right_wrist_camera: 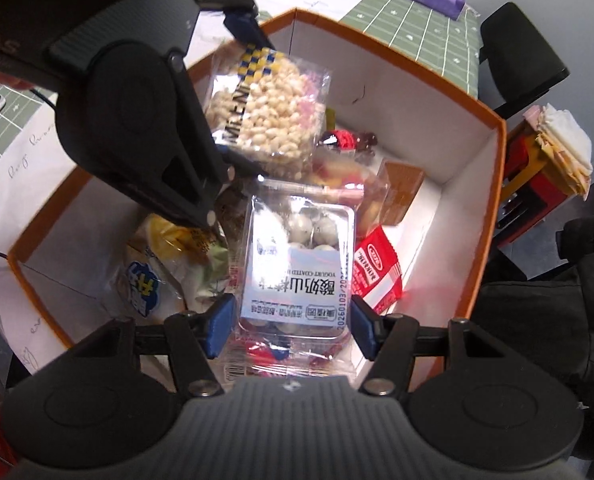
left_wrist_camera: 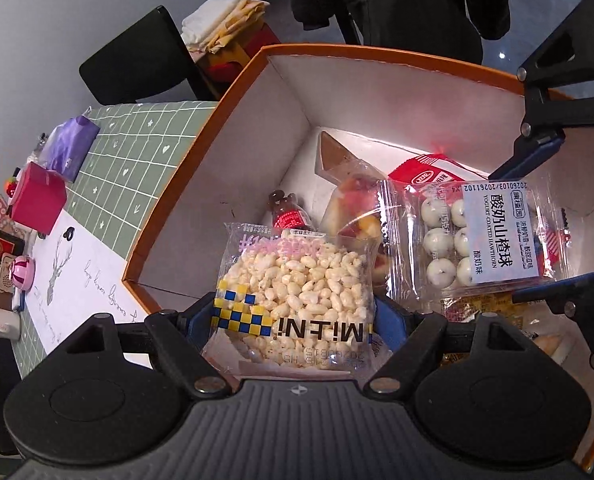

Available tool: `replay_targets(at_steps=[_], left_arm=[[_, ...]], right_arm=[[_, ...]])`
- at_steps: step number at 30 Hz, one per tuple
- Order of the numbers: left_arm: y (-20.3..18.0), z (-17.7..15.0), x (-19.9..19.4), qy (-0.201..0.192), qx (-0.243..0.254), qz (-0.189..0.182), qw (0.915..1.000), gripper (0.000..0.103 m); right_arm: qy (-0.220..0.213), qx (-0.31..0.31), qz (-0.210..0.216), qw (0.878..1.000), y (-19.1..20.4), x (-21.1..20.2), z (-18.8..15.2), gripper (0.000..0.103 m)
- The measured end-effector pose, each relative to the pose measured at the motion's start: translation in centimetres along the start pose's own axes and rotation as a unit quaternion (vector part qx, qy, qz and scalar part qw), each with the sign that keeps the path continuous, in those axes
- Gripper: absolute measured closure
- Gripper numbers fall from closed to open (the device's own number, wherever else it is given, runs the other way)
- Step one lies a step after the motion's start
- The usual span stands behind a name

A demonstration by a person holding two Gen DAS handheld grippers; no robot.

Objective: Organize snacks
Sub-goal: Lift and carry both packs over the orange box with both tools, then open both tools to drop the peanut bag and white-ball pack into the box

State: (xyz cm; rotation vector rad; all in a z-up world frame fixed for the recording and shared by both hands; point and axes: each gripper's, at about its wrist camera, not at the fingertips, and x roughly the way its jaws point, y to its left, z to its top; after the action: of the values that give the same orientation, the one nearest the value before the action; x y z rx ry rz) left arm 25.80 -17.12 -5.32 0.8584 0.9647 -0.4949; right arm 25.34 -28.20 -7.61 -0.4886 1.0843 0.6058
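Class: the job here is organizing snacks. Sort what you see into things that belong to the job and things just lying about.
Part of the job:
- puffed rice pack, in left claw
- yogurt hawthorn ball pack, in right claw
- orange box
- red packet
- small cola bottle

Lying about:
- purple pouch
- pink box
- folded cloths

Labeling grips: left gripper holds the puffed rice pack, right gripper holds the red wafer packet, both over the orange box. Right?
Not quite. The right gripper holds the yogurt hawthorn ball pack, as the right wrist view shows; the red packet lies in the orange box. The rest stands.

One box (left_wrist_camera: pixel 233 92), two held packets (several more snacks inside).
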Motion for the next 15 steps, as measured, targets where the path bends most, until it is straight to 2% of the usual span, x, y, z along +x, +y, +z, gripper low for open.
replay_targets(at_steps=[7,15], left_arm=[[-0.6,0.6,1.6,0.005,0.038,0.022,0.9990,0.009],[-0.1,0.6,2.1,-0.001,0.033,0.008,0.9994,0.003]], right_arm=[[0.007,0.004,0.010,1.000,-0.2,1.3,0.3,0.043],[0.008,0.008,0.017,1.000,-0.4,1.6,0.2,0.041]])
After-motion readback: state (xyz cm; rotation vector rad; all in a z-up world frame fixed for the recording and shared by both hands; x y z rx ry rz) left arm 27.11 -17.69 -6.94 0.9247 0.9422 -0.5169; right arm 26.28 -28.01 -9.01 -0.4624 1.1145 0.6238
